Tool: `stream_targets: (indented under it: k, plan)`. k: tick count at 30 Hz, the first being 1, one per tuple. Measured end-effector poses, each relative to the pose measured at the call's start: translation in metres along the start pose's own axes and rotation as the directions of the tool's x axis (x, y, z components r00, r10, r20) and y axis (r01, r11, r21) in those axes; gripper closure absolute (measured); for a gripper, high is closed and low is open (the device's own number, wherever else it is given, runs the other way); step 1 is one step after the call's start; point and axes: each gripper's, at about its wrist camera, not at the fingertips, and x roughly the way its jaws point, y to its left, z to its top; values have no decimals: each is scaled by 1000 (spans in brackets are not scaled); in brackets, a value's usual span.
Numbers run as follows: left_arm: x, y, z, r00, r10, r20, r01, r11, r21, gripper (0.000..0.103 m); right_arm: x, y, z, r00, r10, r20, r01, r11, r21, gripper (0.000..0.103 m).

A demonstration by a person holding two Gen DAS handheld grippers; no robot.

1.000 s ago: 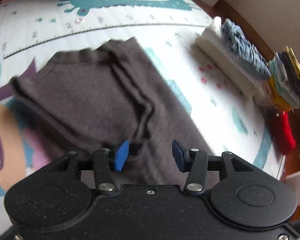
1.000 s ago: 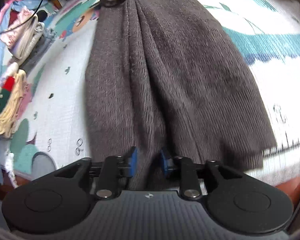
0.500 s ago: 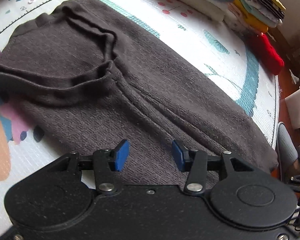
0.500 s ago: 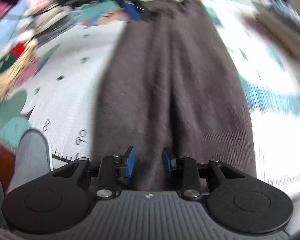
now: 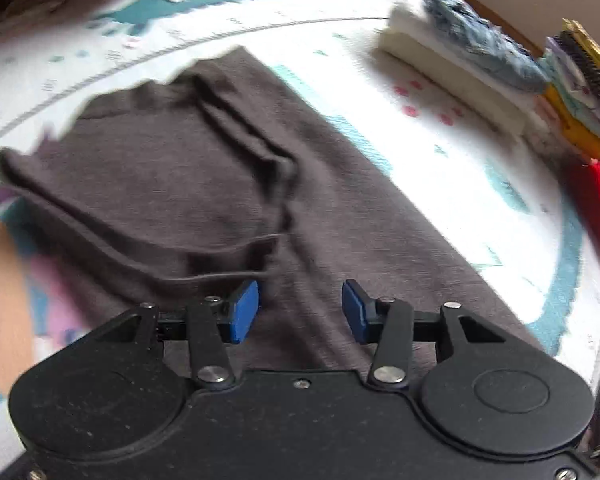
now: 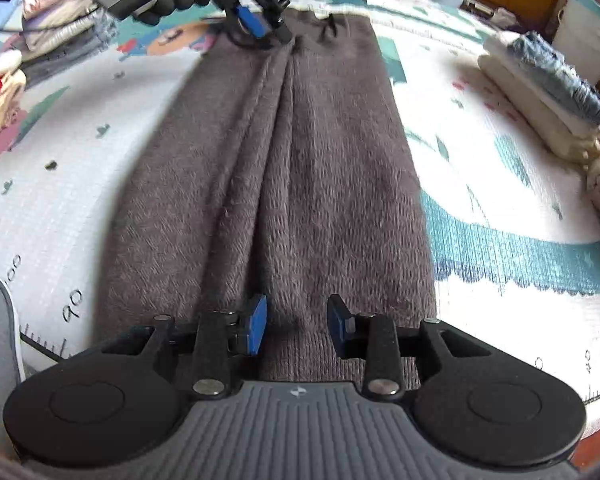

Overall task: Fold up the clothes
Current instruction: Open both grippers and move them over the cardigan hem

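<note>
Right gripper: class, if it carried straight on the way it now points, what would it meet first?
Most likely the brown sweater lying on the play mat. The right gripper points down at the hem end, jaws apart with nothing gripped. How near the fabric is cannot be judged here.

the knit sweater [image 6: 284, 184] was dark grey-brown with a fine ribbed weave. the play mat [image 6: 500, 216] was white, printed with teal shapes, pink dots and black ruler marks. both grippers had black bodies and blue pads [image 5: 242, 312]. the folded stack [image 5: 452, 64] was cream under mottled blue; beside it lay yellow and red clothes [image 5: 596, 196].
</note>
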Motion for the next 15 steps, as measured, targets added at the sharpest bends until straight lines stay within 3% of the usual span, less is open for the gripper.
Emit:
stream_targets:
  k: [2, 4, 9, 10, 13, 15]
  plan:
    - [12, -9, -3, 998, -32, -52, 34, 999, 38, 58, 5, 1, -4, 999, 4, -35, -4, 1000, -1, 68]
    - [15, -20, -6, 996, -47, -79, 55, 992, 110, 58, 0, -2, -6, 1000, -1, -4, 1, 1000, 20, 69]
    - [-24, 19, -5, 993, -118, 8, 117, 992, 48, 58, -9, 5, 18, 991, 24, 130, -24, 1000, 4, 69]
    - [-32, 33, -8, 995, -102, 24, 101, 994, 34, 58, -6, 10, 29, 987, 42, 155, -39, 999, -20, 69]
    - [-54, 82, -19, 994, 53, 99, -43, 994, -102, 58, 9, 23, 72, 971, 91, 221, -76, 994, -73, 71]
    - [-62, 115, -28, 974, 182, 135, -147, 961, -234, 58, 26, 32, 106, 957, 128, 259, -99, 988, -120, 72]
